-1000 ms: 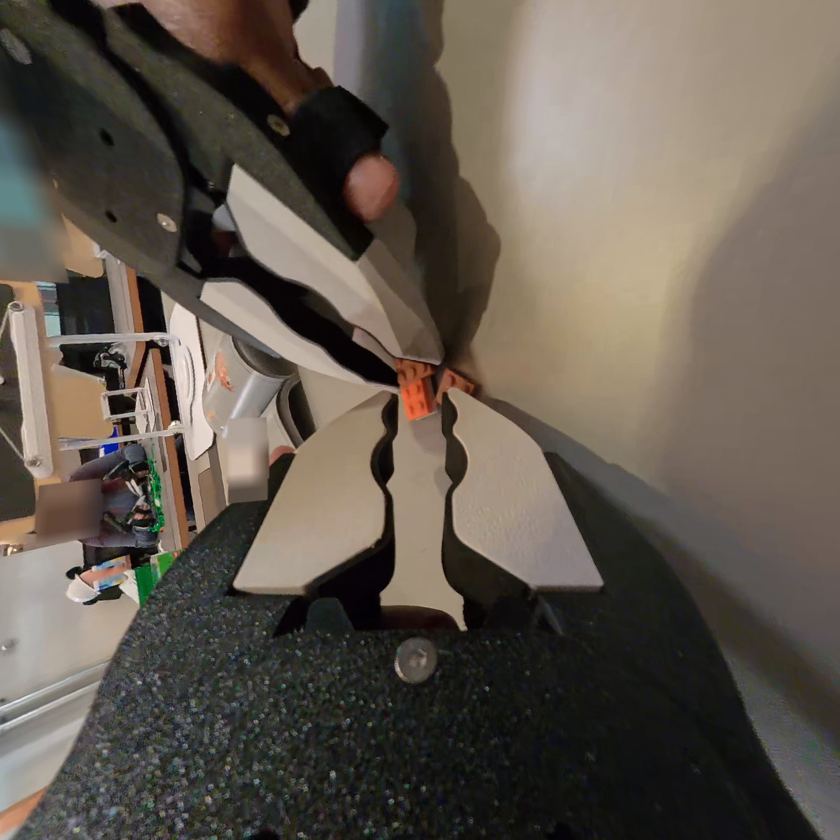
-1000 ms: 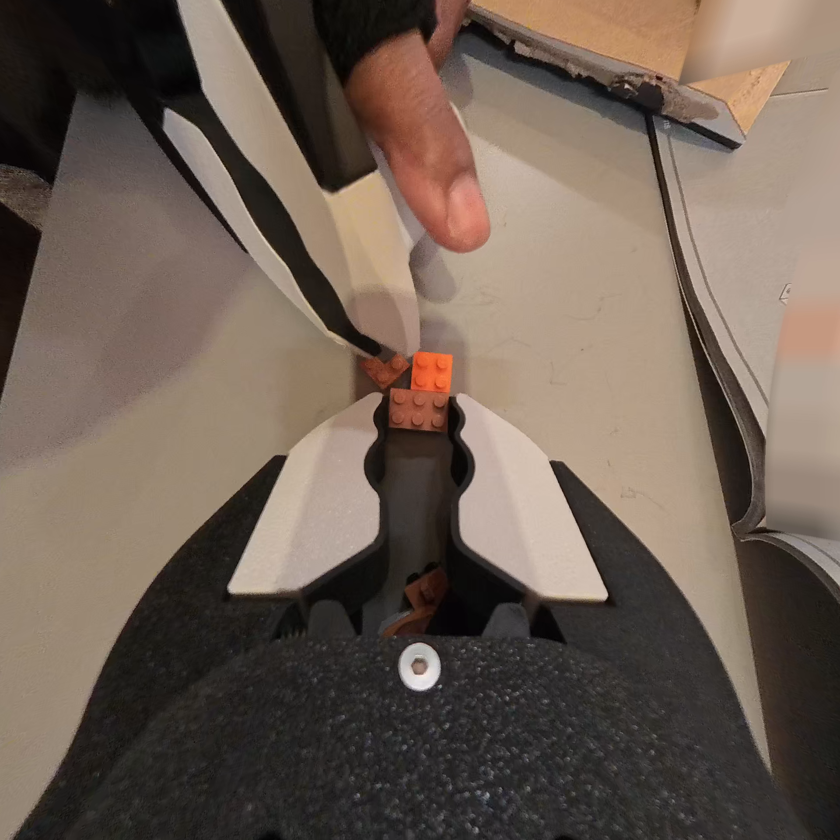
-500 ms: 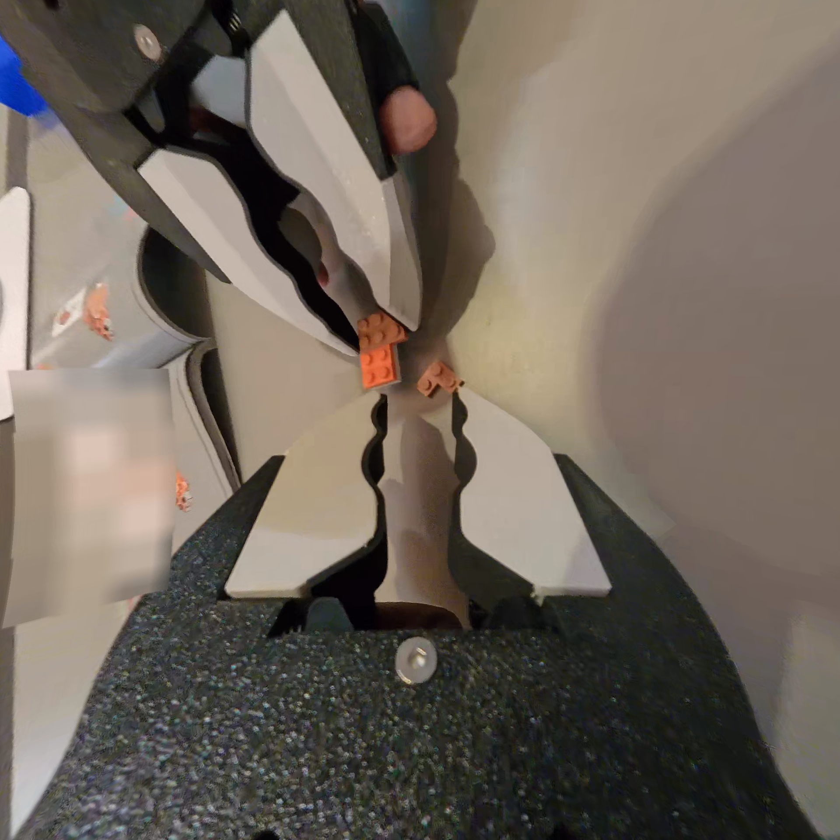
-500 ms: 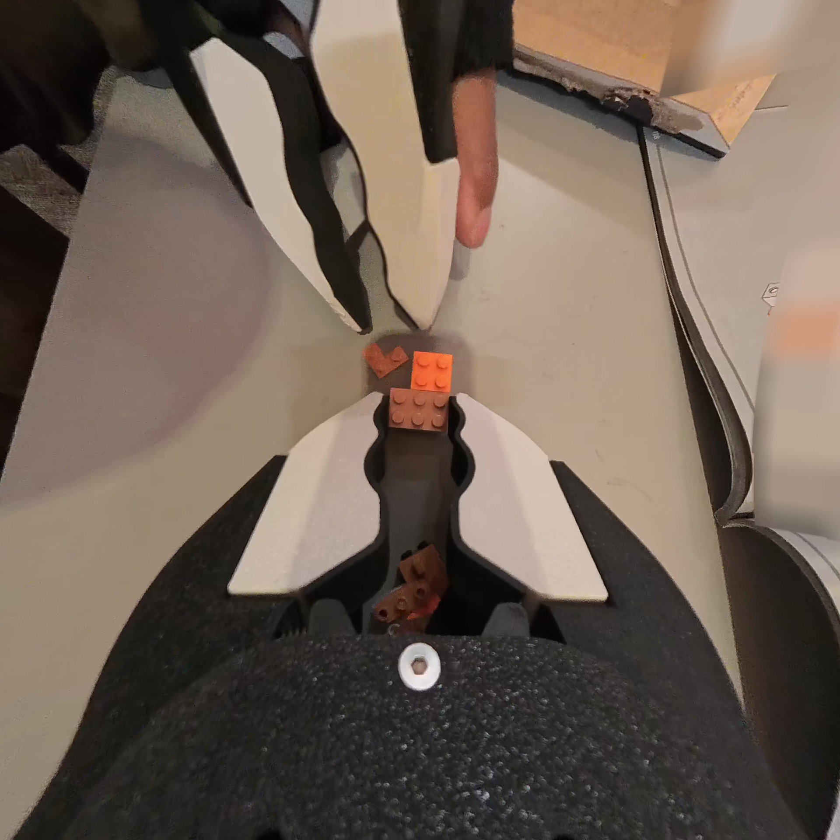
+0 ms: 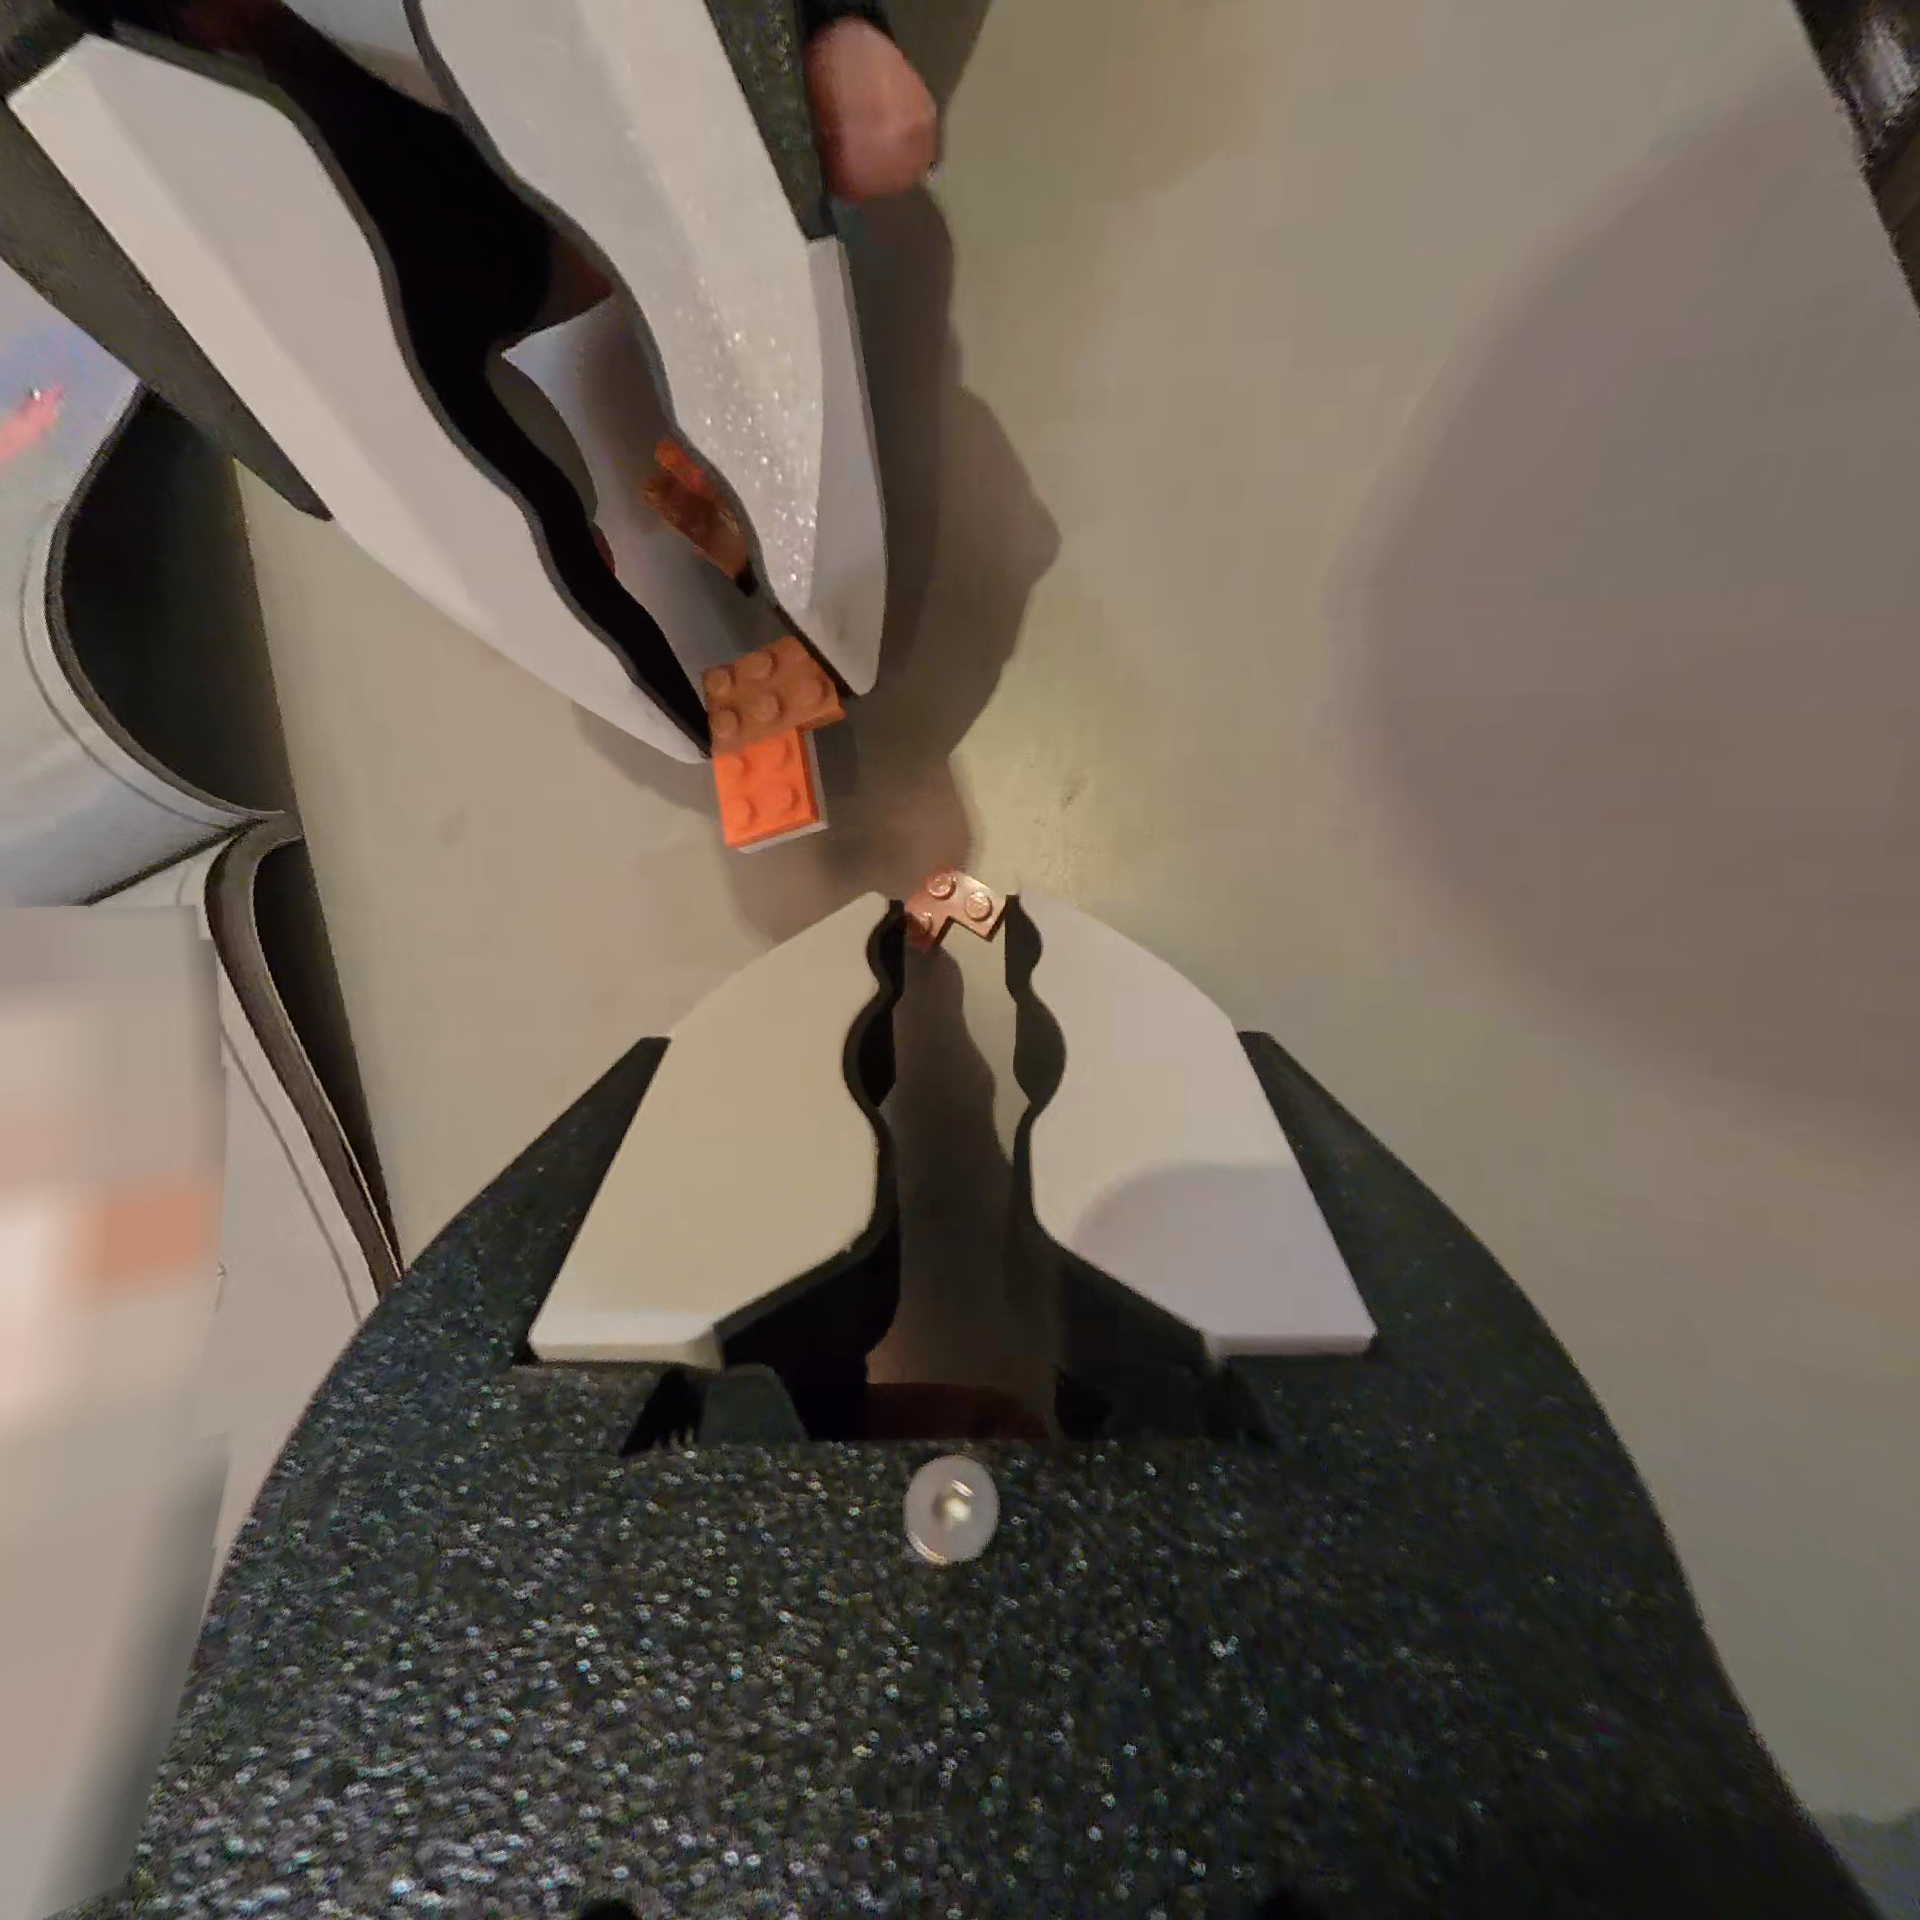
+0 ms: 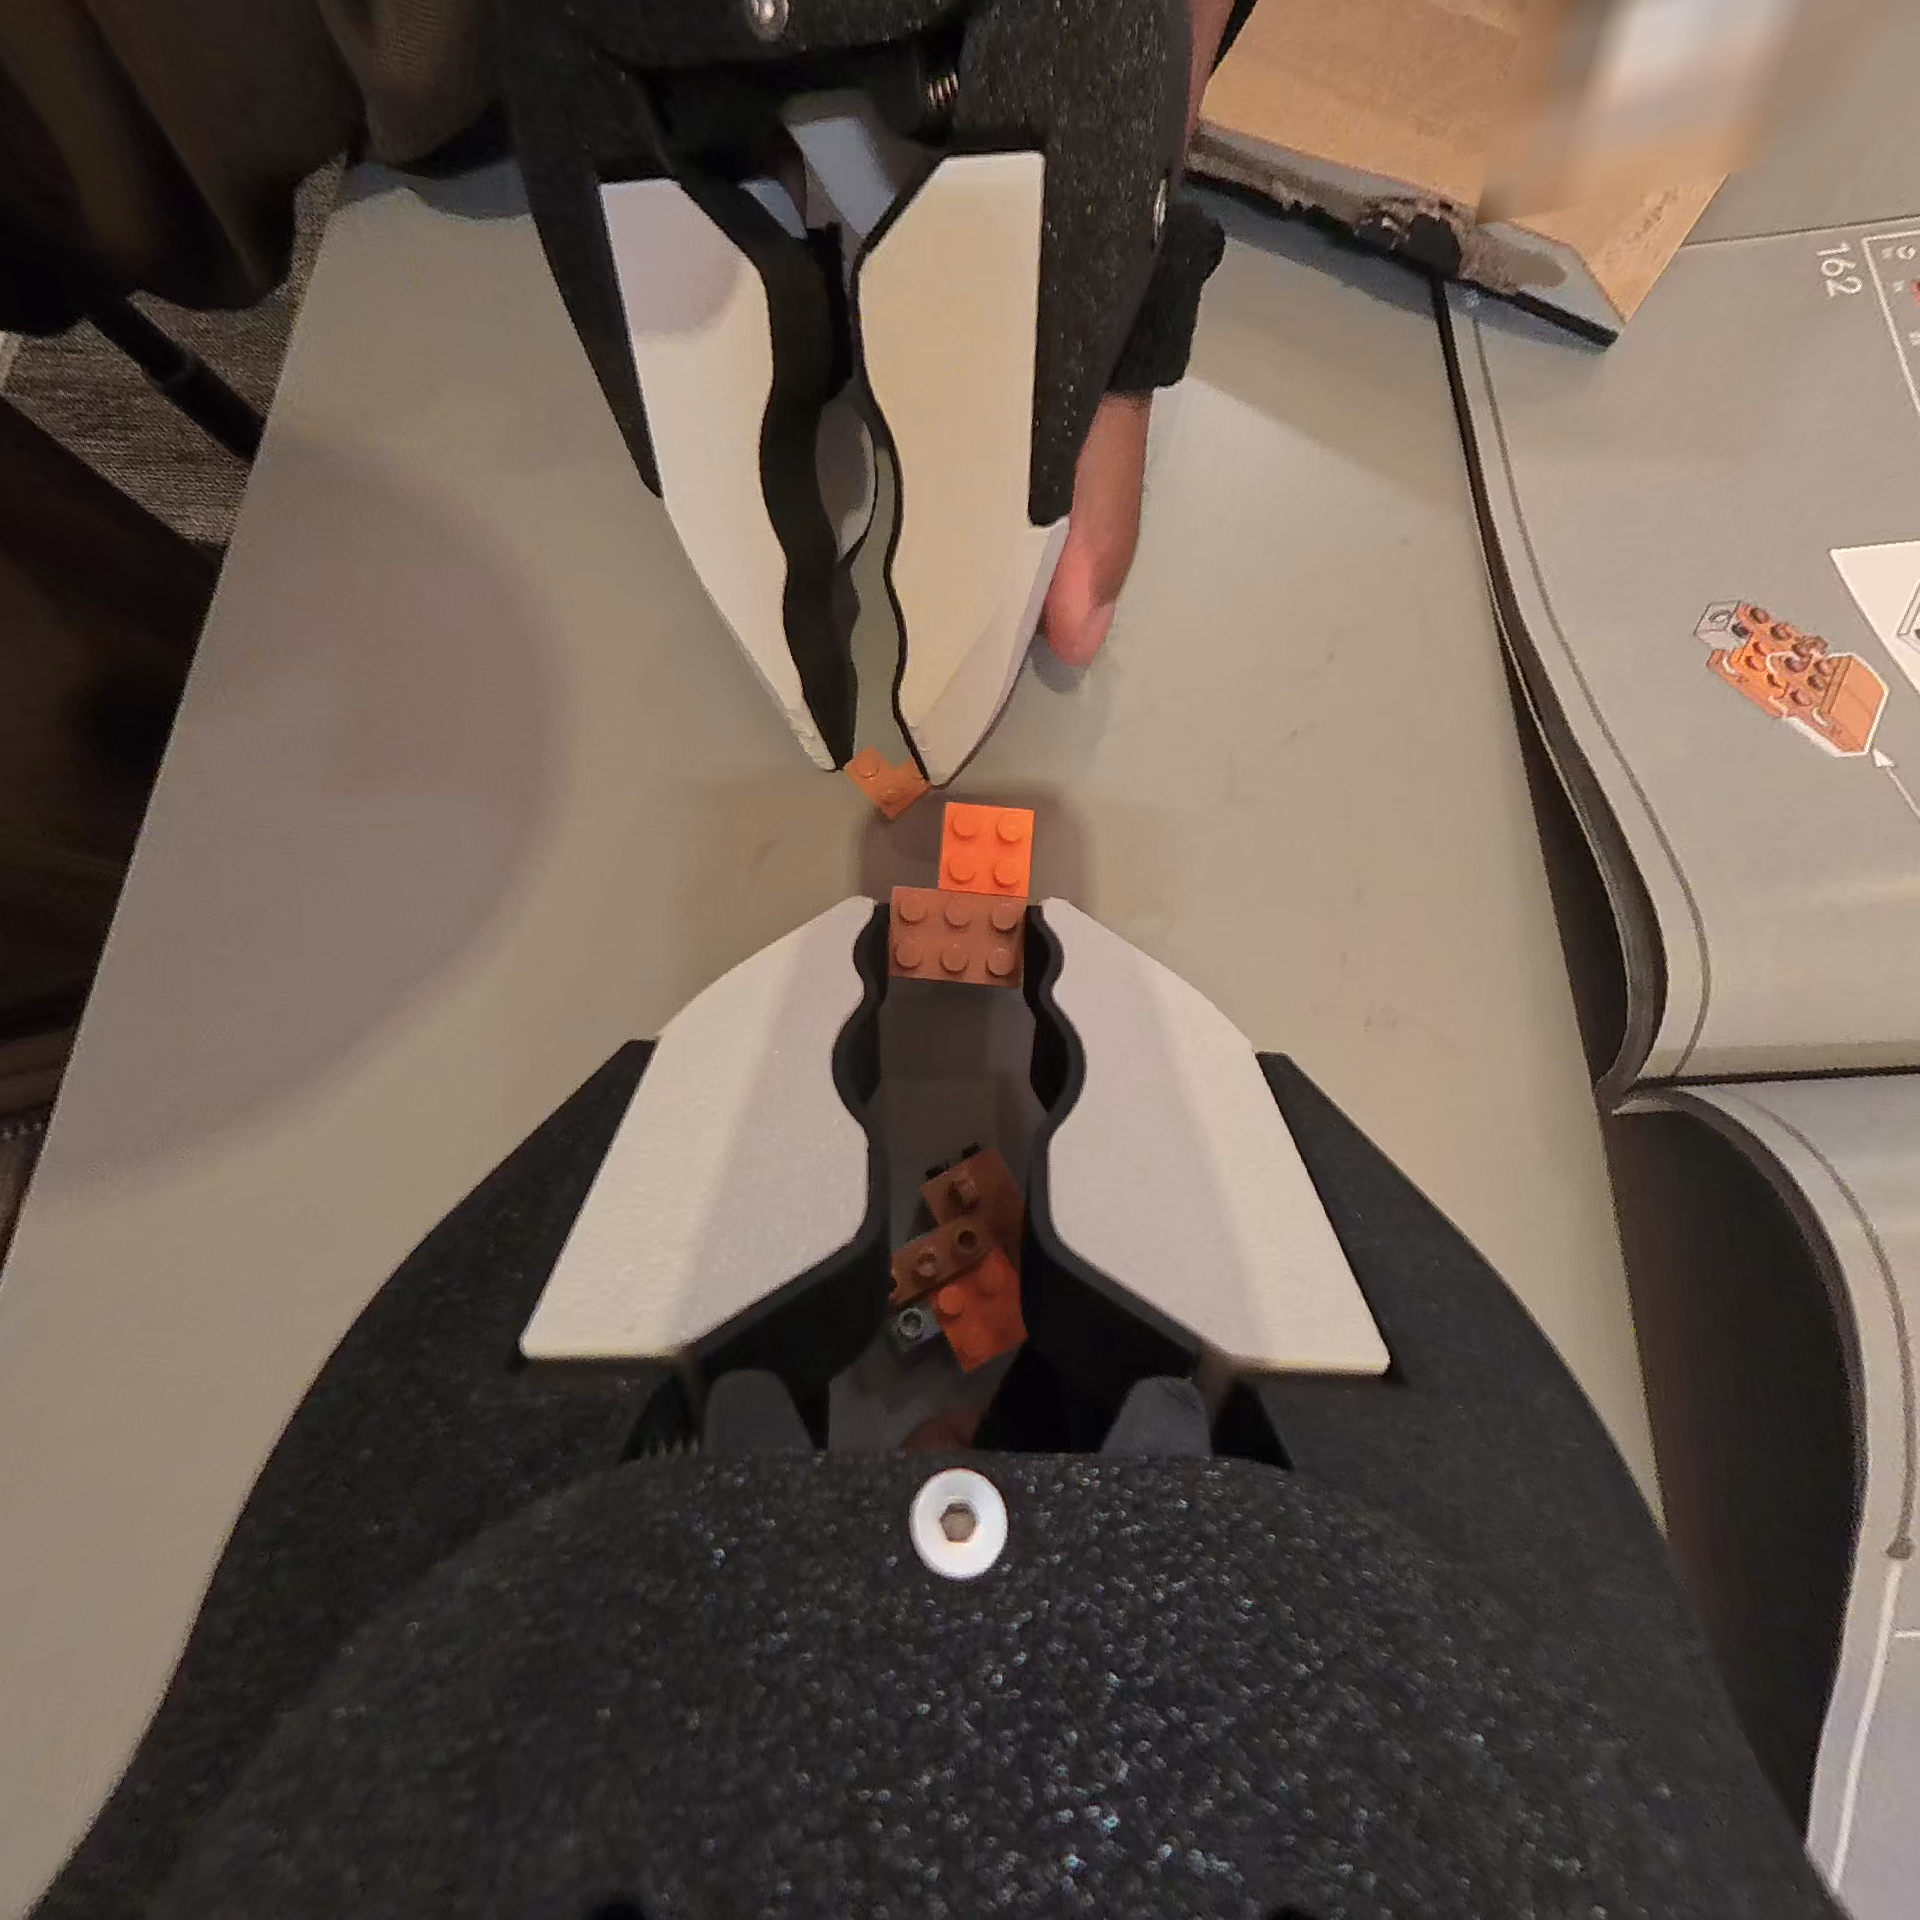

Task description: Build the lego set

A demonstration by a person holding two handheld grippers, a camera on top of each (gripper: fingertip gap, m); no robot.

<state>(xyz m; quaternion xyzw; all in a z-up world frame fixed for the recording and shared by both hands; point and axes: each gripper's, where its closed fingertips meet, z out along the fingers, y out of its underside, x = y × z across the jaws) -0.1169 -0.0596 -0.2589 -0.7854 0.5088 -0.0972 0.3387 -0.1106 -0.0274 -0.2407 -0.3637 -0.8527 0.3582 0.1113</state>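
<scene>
Left gripper [image 5: 954, 914]: tips pinch a small brown L-shaped lego plate [image 5: 958, 906] just above the pale grey tabletop [image 5: 1455, 623].
Right gripper [image 6: 958, 925]: clenched on a brown six-stud lego plate [image 6: 956, 935] with a bright orange four-stud plate [image 6: 987, 847] joined at its far edge.
Gap: the two held pieces sit near each other, not touching.
Around: open grey instruction booklet [image 6: 1714, 727] along the table's right edge; loose brown and orange bricks [image 6: 961, 1268] below the right gripper's fingers.
</scene>
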